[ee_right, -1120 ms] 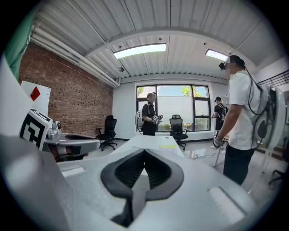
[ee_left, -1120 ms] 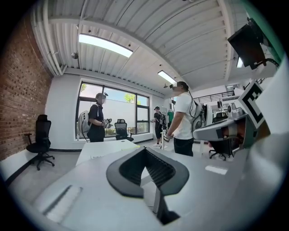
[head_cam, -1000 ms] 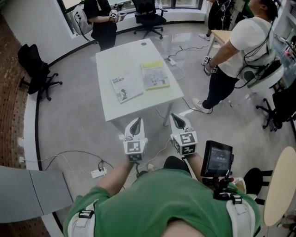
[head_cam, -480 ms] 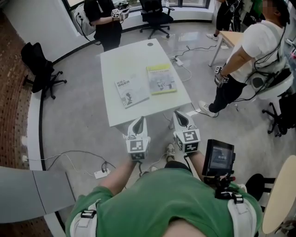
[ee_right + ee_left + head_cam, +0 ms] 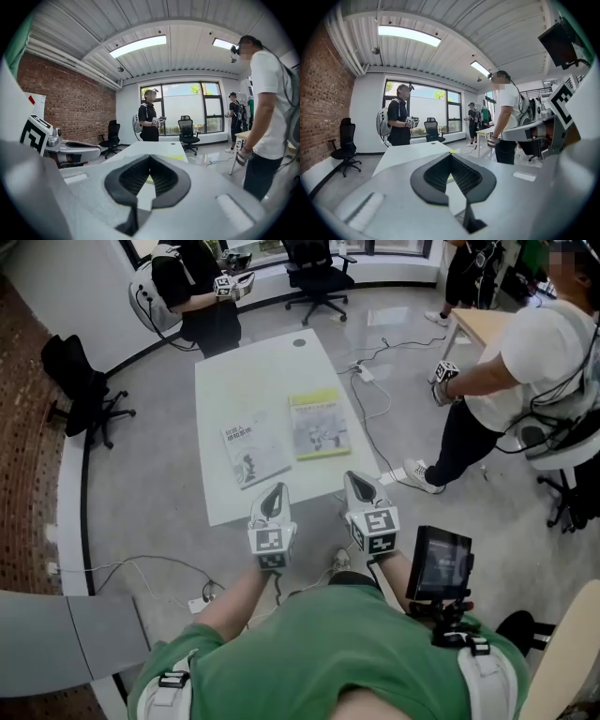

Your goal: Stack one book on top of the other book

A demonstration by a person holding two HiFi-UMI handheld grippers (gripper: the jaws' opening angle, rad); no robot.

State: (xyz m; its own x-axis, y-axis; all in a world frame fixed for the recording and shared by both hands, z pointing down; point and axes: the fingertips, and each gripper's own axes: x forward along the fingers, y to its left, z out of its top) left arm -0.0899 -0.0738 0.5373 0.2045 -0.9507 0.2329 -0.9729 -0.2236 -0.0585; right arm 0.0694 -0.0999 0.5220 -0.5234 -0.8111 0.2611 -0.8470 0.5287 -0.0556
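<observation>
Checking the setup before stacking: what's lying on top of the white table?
Two books lie flat, side by side: a white book on the left, a yellow-green book on the right. Whatever lies under them is covered.

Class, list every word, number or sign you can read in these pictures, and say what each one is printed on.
No text is legible.
Grey book: cover title too small to read.
Yellow-green book: cover print blurred.
Left tongs and right tongs: square black-and-white code patterns, no words.
Screen: too dim to read.
</observation>
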